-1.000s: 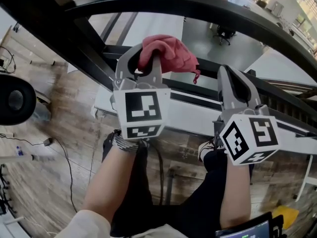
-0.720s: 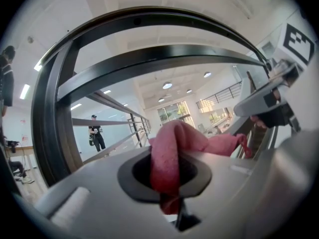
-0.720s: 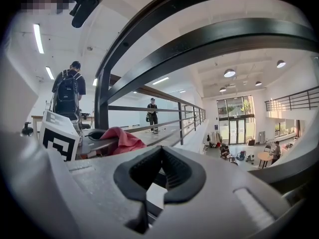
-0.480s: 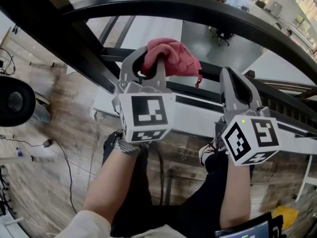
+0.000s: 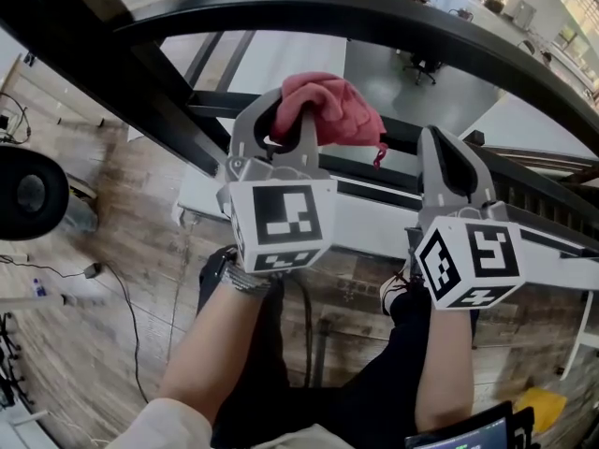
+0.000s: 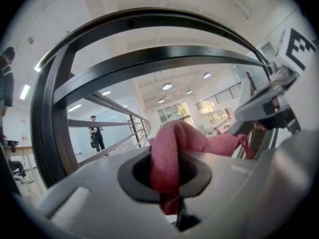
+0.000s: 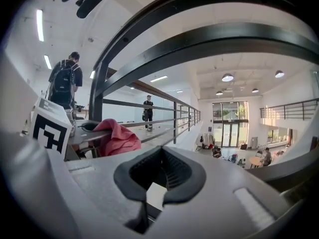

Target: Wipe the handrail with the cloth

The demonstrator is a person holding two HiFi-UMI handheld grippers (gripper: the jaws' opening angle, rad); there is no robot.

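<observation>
A pink cloth (image 5: pixel 329 108) bunches out of my left gripper (image 5: pixel 281 120), whose jaws are shut on it; the left gripper view shows the cloth (image 6: pixel 172 156) pinched between them. The black curved handrail (image 5: pixel 374 17) arches above and beyond both grippers, and the cloth sits below it, apart from it. My right gripper (image 5: pixel 447 162) is to the right of the cloth, shut with nothing in it. From the right gripper view the cloth (image 7: pixel 117 138) shows at left, and the handrail (image 7: pixel 214 39) sweeps overhead.
Lower black rails (image 5: pixel 524 181) and a slanted post (image 5: pixel 122 73) cross below the handrail. Beyond the railing lies a lower floor with a chair (image 5: pixel 426 62). Wooden flooring (image 5: pixel 94 325) is underfoot. People stand in the distance (image 7: pixel 148 111).
The left gripper with the cloth has moved slightly right and up toward the handrail. The right gripper has barely moved.
</observation>
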